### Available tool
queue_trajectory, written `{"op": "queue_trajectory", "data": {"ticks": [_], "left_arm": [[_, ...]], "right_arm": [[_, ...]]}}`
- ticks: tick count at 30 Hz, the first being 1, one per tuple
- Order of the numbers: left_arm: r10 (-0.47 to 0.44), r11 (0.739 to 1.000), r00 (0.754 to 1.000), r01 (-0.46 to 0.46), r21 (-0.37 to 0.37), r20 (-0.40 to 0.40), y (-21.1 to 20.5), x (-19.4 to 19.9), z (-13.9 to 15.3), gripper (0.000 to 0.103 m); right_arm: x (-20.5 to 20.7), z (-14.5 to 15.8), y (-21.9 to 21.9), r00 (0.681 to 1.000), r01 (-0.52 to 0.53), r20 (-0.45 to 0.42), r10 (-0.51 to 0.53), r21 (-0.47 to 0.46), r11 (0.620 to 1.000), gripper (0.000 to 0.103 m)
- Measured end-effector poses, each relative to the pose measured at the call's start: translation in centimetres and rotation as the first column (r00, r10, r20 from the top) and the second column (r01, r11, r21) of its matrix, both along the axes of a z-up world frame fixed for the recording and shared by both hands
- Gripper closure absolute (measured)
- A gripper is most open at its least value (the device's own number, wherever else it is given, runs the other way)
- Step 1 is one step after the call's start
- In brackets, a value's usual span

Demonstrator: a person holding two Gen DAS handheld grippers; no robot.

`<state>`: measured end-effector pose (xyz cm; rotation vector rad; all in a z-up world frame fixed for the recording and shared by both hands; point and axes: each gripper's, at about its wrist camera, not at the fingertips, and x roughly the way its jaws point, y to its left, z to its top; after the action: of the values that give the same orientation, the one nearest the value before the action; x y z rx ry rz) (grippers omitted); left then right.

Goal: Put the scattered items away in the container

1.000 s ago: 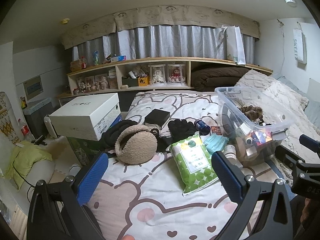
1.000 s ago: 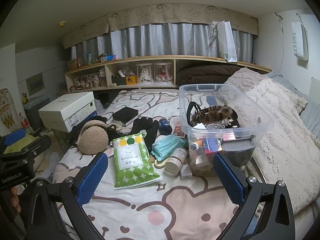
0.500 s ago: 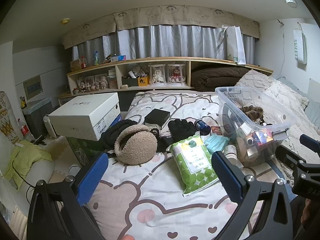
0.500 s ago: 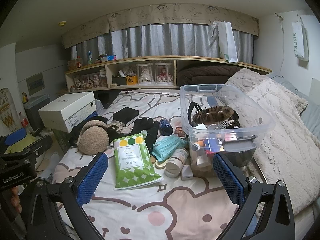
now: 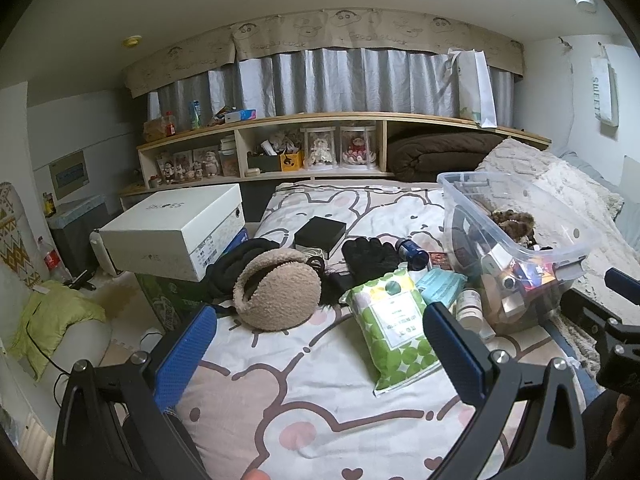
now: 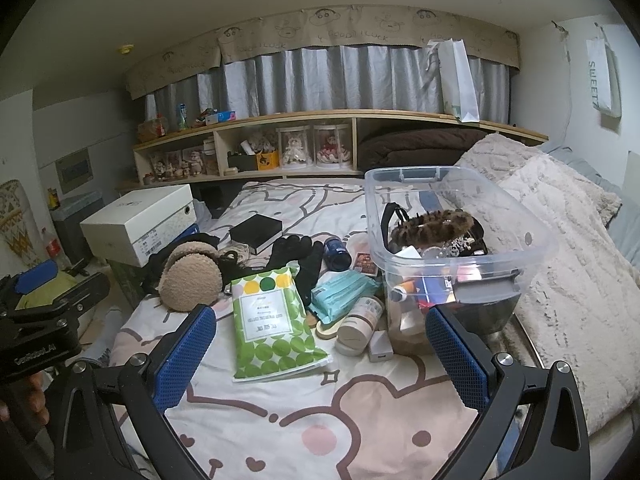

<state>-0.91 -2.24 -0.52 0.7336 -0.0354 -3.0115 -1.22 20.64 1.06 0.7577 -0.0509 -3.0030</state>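
Note:
A clear plastic bin, partly filled with small items, stands on the bed at the right. Scattered left of it lie a green dotted pouch, tan fleece earmuffs, black gloves, a black box, a teal packet, a blue jar and a white bottle. My left gripper and my right gripper both hover open over the near bedsheet, holding nothing.
A white shoe box sits on a green crate beside the bed's left edge. A fluffy beige blanket covers the right side. Wooden shelves with figurines run behind the bed. The left gripper's body shows at the right wrist view's left edge.
Both grippers have barely drifted; the items on the bed have not moved.

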Motion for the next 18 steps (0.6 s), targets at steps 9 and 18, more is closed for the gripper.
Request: {"op": "queue_trajectory", "data": {"ticks": [9, 18], "left_arm": [[0.025, 1.0, 1.0, -0.025, 0.005, 0.008, -1.1, -1.7, -1.1, 0.0], [0.027, 1.0, 0.999, -0.028, 0.01, 0.031, -2.1, -3.8, -2.4, 0.0]], "right_arm": [[-1.4, -0.9, 0.0, 1.0, -0.003, 0.009, 0.003, -0.01, 1.0, 0.0], [-3.2, -2.3, -0.5, 0.999, -0.034, 0.021, 0.034, -0.006, 0.999, 0.0]]}}
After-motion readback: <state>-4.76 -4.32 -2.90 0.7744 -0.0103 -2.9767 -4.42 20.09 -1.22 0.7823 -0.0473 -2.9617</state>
